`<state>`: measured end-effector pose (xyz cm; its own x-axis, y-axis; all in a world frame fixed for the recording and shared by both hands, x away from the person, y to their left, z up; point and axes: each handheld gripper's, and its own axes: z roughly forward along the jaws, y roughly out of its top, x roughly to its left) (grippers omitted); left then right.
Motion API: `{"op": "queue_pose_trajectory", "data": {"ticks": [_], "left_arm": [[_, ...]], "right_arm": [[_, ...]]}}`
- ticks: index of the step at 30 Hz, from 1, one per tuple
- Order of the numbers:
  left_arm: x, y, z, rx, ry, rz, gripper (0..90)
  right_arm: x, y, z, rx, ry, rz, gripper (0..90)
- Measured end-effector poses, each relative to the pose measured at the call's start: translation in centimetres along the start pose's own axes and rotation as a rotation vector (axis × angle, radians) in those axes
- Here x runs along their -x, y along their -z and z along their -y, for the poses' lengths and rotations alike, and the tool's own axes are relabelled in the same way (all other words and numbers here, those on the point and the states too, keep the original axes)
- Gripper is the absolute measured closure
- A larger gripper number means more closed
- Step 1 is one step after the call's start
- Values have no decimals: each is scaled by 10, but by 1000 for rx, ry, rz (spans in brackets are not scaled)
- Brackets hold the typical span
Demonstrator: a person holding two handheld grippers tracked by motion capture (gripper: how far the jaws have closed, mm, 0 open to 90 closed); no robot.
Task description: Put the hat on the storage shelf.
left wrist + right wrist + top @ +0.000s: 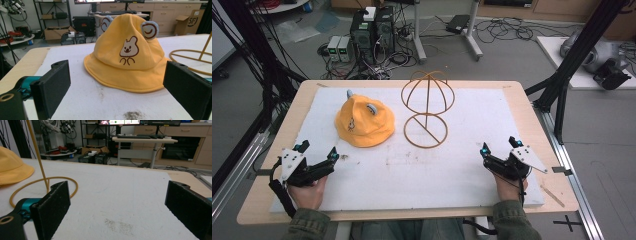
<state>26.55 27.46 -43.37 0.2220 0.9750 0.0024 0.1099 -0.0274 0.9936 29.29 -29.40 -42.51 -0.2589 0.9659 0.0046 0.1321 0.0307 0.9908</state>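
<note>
The left gripper [318,153] is resting wide open and empty, aiming at the yellow bear-ear bucket hat [364,121], which is lying just left of the wire hat stand [427,107]. Pinching the brim, probably its near edge, should lift it cleanly. The right gripper [498,146] is waiting, jaws spread, holding nothing.

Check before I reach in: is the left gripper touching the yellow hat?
Apart. The left gripper view shows bare white table between the open left gripper and the hat.
</note>
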Motion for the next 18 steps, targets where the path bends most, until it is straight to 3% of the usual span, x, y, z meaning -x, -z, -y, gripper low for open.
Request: {"op": "queue_pose_trajectory", "data": {"ticks": [7,8,18], "left_arm": [[0,2,-2,24,29,14,79],[2,2,-4,29,31,20,79],[14,-4,-28,55,12,68,79]], "right_arm": [[0,0,0,-1,-3,0,58],[0,1,0,4,-21,4,58],[-2,2,-3,23,-29,5,58]]}}
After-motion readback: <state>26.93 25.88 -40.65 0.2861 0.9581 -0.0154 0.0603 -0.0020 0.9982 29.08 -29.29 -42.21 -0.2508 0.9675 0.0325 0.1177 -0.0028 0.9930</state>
